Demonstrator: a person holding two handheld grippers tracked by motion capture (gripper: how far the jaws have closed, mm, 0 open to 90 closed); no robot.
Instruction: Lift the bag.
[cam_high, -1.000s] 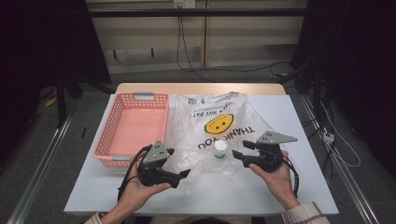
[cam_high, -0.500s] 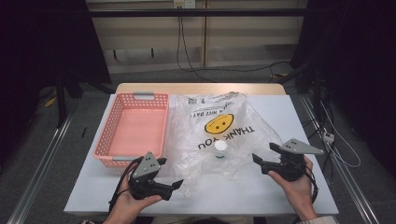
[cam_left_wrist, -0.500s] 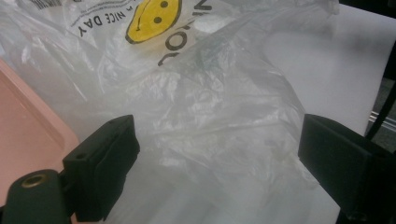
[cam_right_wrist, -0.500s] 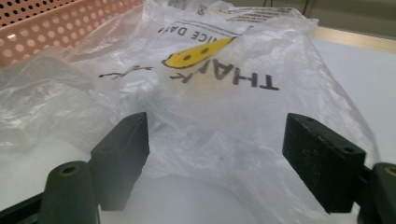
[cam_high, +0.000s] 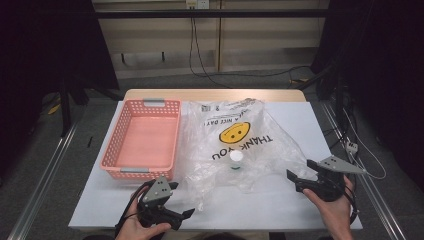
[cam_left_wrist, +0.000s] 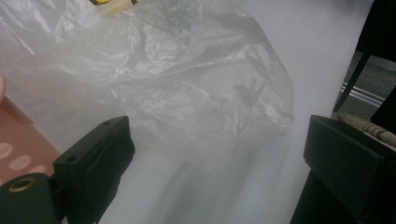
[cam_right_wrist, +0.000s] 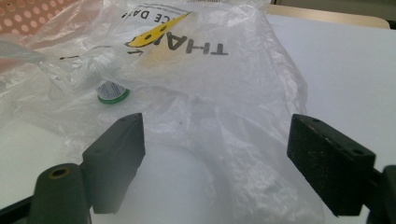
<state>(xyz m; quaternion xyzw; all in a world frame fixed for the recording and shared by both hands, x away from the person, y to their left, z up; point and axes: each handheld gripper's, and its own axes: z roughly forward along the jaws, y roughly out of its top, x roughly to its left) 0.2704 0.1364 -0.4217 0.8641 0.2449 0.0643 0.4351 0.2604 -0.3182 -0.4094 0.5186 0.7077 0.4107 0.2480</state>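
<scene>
A clear plastic bag (cam_high: 235, 142) with a yellow smiley and "THANK YOU" print lies flat in the middle of the white table (cam_high: 300, 120). Inside it stands a small bottle (cam_high: 236, 159) with a white cap; its green-rimmed end (cam_right_wrist: 112, 92) shows through the film. My left gripper (cam_high: 181, 201) is near the front edge, just off the bag's near-left corner, open, with crumpled film (cam_left_wrist: 187, 79) ahead of its jaws. My right gripper (cam_high: 300, 172) sits off the bag's near-right corner. Its jaws have just been opening and stand wide, with loose film (cam_right_wrist: 224, 154) lying between them, unpressed.
A pink plastic basket (cam_high: 142, 137) stands empty left of the bag, its near wall close to my left gripper. The table's front edge is right under both hands. Black stands and cables surround the table on a dark floor.
Both hands have drawn back from the bag's near edge toward the front of the table, the right one also outward to the right. The right jaws have widened and the bag lies loose.
</scene>
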